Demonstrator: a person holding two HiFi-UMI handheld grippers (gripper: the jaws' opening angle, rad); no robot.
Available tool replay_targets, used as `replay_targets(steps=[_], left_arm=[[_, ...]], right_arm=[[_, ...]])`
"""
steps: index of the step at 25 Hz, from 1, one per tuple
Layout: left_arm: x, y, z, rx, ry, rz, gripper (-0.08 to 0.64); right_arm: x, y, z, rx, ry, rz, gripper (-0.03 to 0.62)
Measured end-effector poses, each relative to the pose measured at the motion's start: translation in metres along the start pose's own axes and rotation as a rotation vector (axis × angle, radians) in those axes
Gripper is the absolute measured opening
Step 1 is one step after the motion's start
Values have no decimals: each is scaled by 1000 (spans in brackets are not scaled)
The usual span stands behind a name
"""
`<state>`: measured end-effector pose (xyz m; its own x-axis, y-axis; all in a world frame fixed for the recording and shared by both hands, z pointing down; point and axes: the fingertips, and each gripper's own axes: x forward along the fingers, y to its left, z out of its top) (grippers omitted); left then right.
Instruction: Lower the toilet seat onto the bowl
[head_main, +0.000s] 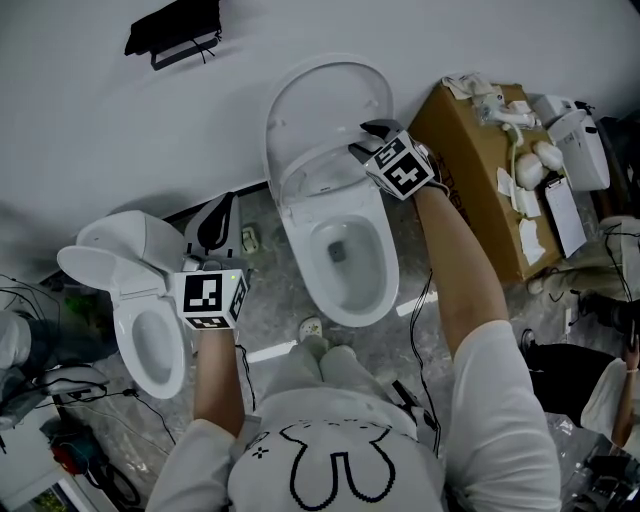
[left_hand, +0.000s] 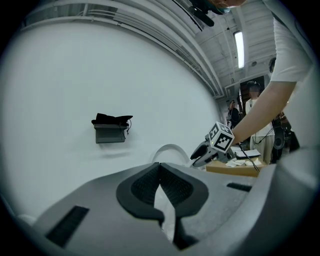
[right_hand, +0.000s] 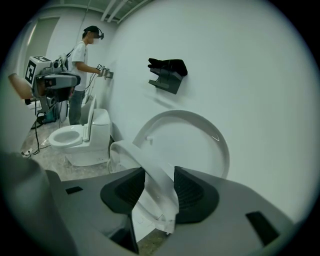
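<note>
The white toilet (head_main: 345, 250) stands against the wall with its lid (head_main: 330, 95) upright. The toilet seat (head_main: 305, 180) hangs tilted, partway between the lid and the bowl. My right gripper (head_main: 366, 140) is shut on the seat's right rim. In the right gripper view the seat's rim (right_hand: 150, 172) runs between both pads of that gripper (right_hand: 160, 181), with the lid (right_hand: 192, 145) behind it. My left gripper (head_main: 215, 218) hovers left of the toilet, pointing at the wall. Its jaws (left_hand: 160, 172) are shut with nothing between them.
A second toilet (head_main: 140, 310) stands at the left with its seat down. A cardboard box (head_main: 470, 150) with white parts on top sits right of the toilet. A black bracket (head_main: 175, 30) hangs on the wall. Cables lie on the floor. Another person (right_hand: 82, 70) stands far off.
</note>
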<state>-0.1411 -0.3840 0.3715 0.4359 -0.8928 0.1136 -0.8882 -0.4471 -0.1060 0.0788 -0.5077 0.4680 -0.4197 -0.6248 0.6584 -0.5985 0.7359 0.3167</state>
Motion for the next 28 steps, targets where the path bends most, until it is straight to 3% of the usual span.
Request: replay_targets(steps=[10, 28], left_arm=[[-20, -31, 3, -13, -4, 8, 9], [-61, -83, -1, -9, 9, 10, 9]], right_arm=[[-28, 28, -18, -27, 7, -2, 201], [-67, 79, -59, -38, 44, 69, 221]])
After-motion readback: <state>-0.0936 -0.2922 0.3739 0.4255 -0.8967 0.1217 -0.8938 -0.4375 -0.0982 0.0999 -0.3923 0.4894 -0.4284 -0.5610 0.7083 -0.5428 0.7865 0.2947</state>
